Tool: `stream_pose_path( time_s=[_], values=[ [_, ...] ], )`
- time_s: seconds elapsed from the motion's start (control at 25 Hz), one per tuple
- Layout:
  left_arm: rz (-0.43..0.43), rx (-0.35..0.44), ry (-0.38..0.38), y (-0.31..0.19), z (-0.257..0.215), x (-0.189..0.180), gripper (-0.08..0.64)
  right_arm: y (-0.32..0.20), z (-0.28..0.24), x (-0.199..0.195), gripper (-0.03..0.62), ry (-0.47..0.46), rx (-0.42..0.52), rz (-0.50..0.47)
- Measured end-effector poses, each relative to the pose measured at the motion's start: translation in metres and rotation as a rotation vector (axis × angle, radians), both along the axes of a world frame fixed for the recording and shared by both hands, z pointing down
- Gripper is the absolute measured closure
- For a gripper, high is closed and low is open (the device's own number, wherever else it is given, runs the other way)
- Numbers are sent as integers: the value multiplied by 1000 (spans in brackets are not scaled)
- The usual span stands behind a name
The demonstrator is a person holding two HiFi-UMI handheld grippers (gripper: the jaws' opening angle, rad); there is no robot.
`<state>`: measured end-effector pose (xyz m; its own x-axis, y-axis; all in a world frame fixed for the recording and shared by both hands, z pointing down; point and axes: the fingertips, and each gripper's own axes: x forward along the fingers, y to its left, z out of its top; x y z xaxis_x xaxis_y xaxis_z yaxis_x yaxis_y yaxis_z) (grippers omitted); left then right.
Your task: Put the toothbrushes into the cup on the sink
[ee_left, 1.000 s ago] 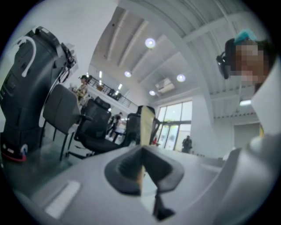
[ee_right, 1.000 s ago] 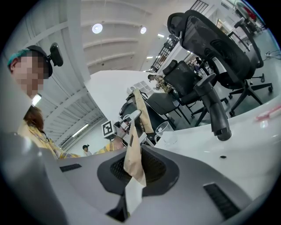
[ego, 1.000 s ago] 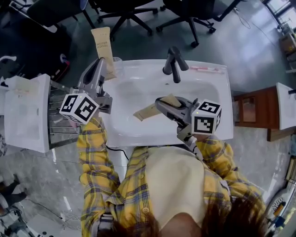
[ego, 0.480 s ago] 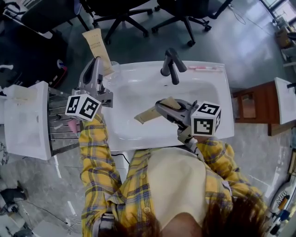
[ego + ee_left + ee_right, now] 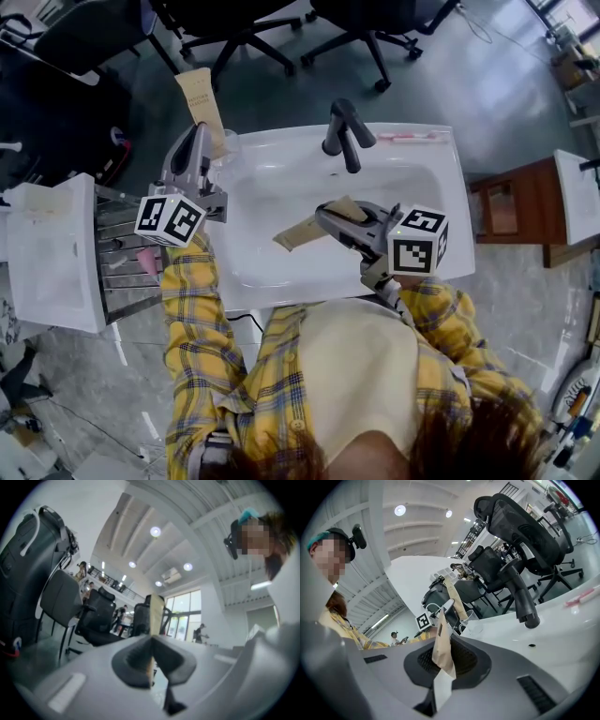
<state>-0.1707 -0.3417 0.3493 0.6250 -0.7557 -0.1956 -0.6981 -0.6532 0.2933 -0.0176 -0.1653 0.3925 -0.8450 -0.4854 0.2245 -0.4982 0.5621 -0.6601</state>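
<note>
My left gripper (image 5: 199, 133) is shut on a tan paper-wrapped toothbrush (image 5: 203, 96) that stands upright at the sink's back left corner, right beside a clear cup (image 5: 231, 142). In the left gripper view the wrapper (image 5: 155, 613) shows edge-on between the closed pads (image 5: 136, 660). My right gripper (image 5: 325, 212) hovers over the white basin (image 5: 281, 187), shut on a second tan wrapped toothbrush (image 5: 298, 231). The right gripper view shows that wrapper (image 5: 442, 646) pinched in the jaws, with the cup (image 5: 472, 620) beyond. A pink toothbrush (image 5: 409, 139) lies on the back right rim.
A dark faucet (image 5: 343, 133) rises at the back middle of the sink. A wire rack (image 5: 122, 248) and a white box (image 5: 47, 248) stand to the left, a wooden cabinet (image 5: 511, 220) to the right. Office chairs (image 5: 253, 23) stand beyond the sink.
The head view has shifted a little. Both grippers keep their hold and stand almost where they were relative to the sink.
</note>
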Motion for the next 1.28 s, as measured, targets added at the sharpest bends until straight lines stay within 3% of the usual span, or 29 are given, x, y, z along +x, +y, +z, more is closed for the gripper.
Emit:
stream_pose_path(
  time_s=[0.44, 0.88, 1.28],
  values=[
    [30, -20, -111, 4, 14, 11, 552, -1, 1, 1, 569, 0, 0, -1],
    [-39, -40, -356, 9, 35, 8, 551, 3, 0, -3, 569, 2, 1, -25],
    [-98, -132, -398, 5, 50, -1, 549, 6, 2, -5, 569, -1, 4, -49]
  ],
)
